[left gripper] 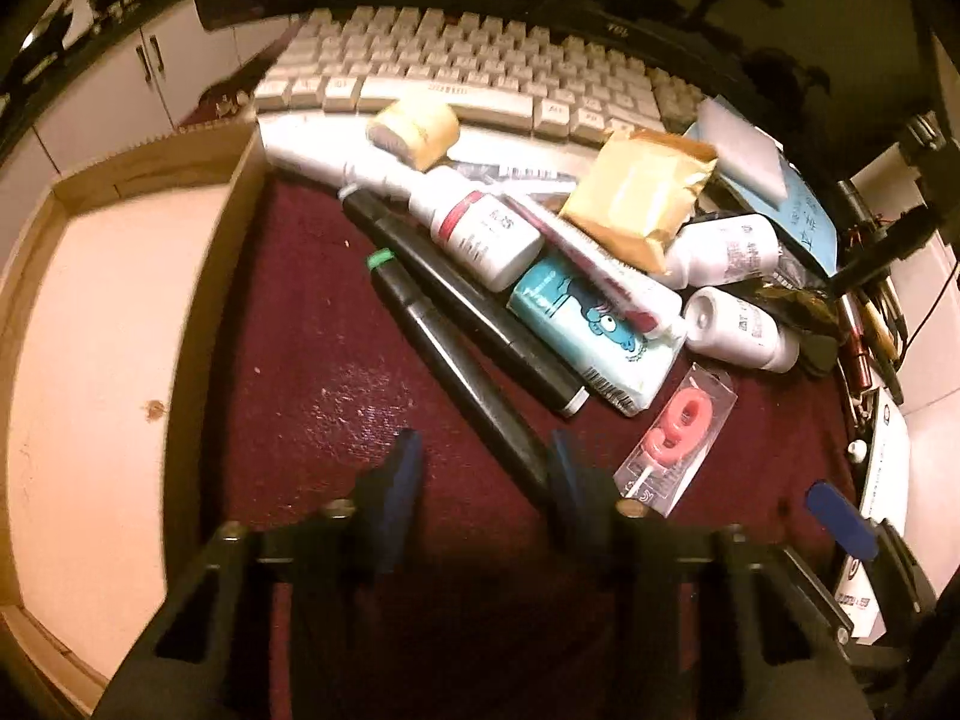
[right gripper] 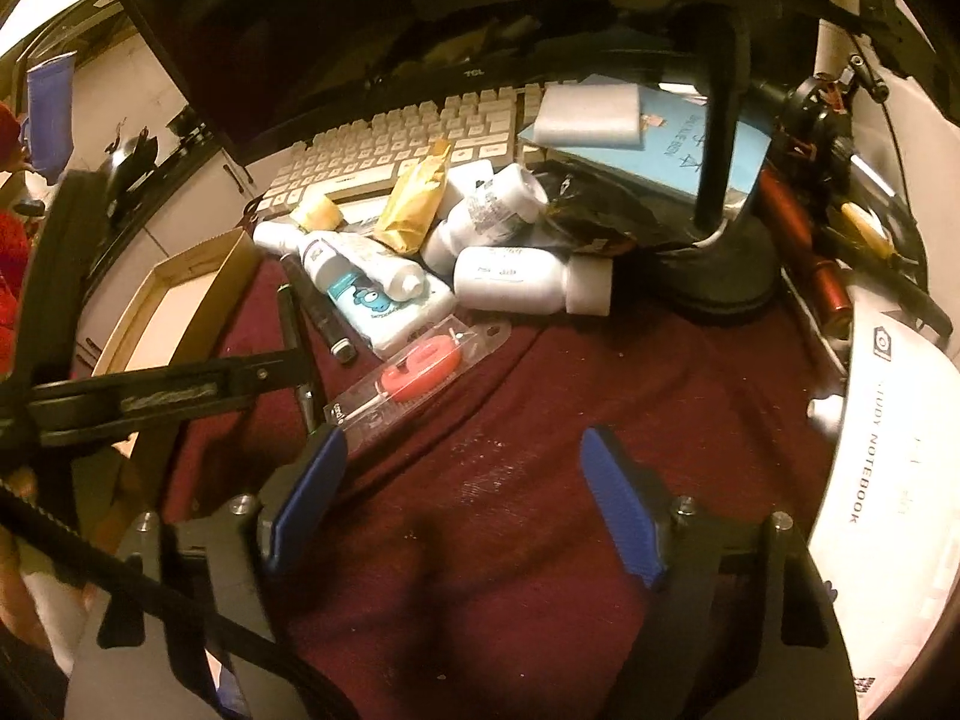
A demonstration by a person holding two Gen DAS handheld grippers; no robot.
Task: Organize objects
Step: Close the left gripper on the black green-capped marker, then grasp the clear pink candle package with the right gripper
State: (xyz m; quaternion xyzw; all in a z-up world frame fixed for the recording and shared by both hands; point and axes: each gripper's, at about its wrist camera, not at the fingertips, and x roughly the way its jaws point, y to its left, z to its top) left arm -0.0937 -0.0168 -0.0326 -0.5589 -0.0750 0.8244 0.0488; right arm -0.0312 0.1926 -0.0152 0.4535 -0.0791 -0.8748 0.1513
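Nearest, left gripper (left gripper: 483,462), jaws partly apart, straddling the lower end of a black pen (left gripper: 474,384) on the maroon cloth (left gripper: 312,330); pressing or not, cannot tell. Right gripper (right gripper: 465,498), jaws wide apart over bare cloth, holding nothing. Just beyond, a packaged pink candle (right gripper: 420,369). Farther, a heap of white bottles (right gripper: 510,282), a blue packet (left gripper: 591,336) and a gold pouch (left gripper: 642,198), beside the empty wooden tray (left gripper: 90,312). Farthest, a keyboard (left gripper: 456,66).

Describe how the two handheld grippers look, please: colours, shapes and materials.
Both the left gripper and the right gripper have black angular frames with silver bolts. Each has two flat blue pads with a ribbed surface. A toothed black belt runs beside the right one.
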